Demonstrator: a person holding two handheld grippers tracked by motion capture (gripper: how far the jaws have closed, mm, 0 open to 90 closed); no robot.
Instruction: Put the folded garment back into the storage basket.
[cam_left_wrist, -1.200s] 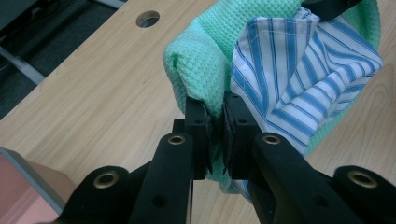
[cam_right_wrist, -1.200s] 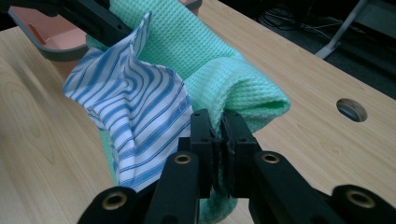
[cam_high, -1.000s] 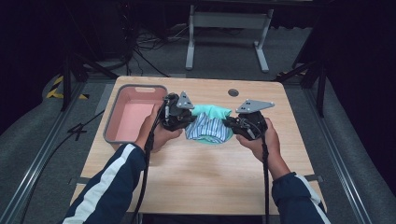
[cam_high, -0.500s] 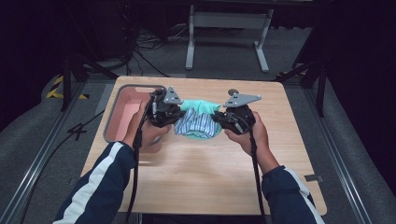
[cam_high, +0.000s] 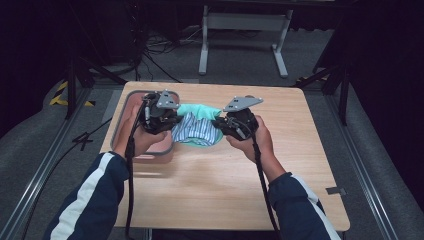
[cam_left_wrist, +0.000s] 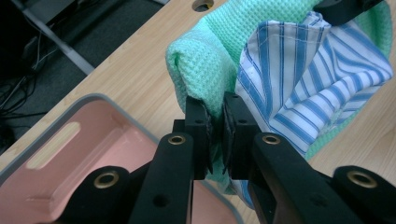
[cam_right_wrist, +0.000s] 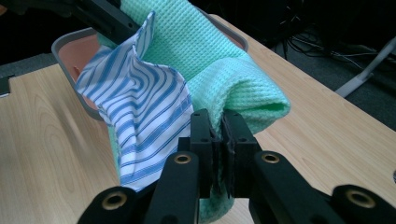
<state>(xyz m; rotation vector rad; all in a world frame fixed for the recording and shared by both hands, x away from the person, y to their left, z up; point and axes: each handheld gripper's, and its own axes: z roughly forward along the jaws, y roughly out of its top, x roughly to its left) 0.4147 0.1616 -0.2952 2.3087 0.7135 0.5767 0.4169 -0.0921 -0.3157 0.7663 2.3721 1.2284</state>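
While the green cloth (cam_high: 200, 111) and the striped cloth (cam_high: 196, 129) hang bunched between both tools, their lower folds stay hidden. Left tool (cam_high: 167, 122) and right tool (cam_high: 220, 125) each pinch the cloths. Since earlier, the bundle has shifted toward nine o'clock, overhanging the pink tray (cam_high: 131, 102) on the table (cam_high: 300, 160).

Pink tray (cam_high: 129, 114) with a grey rim sits under and just behind the left claw; round hole (cam_left_wrist: 202, 4) in the wooden bench (cam_high: 300, 175) beyond it
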